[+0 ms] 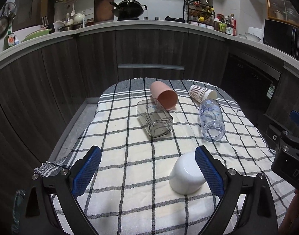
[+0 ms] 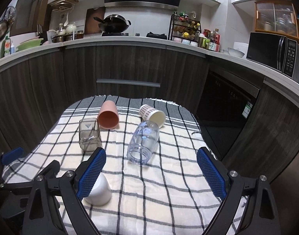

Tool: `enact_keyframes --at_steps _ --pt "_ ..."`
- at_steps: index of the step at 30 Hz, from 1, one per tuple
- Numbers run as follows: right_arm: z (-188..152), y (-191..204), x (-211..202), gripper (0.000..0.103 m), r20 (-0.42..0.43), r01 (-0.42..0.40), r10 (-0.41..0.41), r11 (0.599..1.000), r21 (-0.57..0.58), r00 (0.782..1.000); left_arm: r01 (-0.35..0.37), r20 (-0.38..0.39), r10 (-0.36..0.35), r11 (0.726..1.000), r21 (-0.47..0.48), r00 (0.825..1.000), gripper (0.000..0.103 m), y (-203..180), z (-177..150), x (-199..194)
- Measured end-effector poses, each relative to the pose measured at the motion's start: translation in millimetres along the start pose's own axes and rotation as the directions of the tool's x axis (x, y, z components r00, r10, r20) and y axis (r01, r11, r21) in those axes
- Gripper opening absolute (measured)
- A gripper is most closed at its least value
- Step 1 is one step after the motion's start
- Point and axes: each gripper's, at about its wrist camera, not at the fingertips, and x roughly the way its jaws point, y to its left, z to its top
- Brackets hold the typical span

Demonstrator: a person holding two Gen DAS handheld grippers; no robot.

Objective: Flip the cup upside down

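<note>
A white cup (image 1: 185, 175) stands upside down on the checked cloth (image 1: 130, 152), just inside my left gripper's right finger; it also shows in the right wrist view (image 2: 99, 191) behind my right gripper's left finger. A pink cup (image 1: 165, 98), a square smoky glass (image 1: 154, 120), a patterned paper cup (image 1: 201, 94) and a clear printed plastic cup (image 1: 212, 119) lie on their sides farther back. My left gripper (image 1: 148, 168) is open and empty. My right gripper (image 2: 151, 171) is open and empty, with the clear plastic cup (image 2: 143, 143) lying ahead of it.
The cloth (image 2: 169, 186) covers a small table in front of dark wood cabinets (image 1: 149, 47). A kitchen counter with a wok (image 1: 130, 7), a spice rack (image 1: 201, 11) and a microwave (image 2: 272, 52) runs behind. The right gripper's body (image 1: 290, 156) shows at the right edge of the left wrist view.
</note>
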Motion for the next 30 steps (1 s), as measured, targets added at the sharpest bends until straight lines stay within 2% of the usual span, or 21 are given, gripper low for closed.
enact_keyframes --at_steps 30 --pt "-3.0 2.1 1.0 0.097 0.002 0.005 -0.005 1.000 0.008 1.000 -0.004 0.007 0.004 1.000 -0.015 1.000 0.099 4.2 -2.8 2.0"
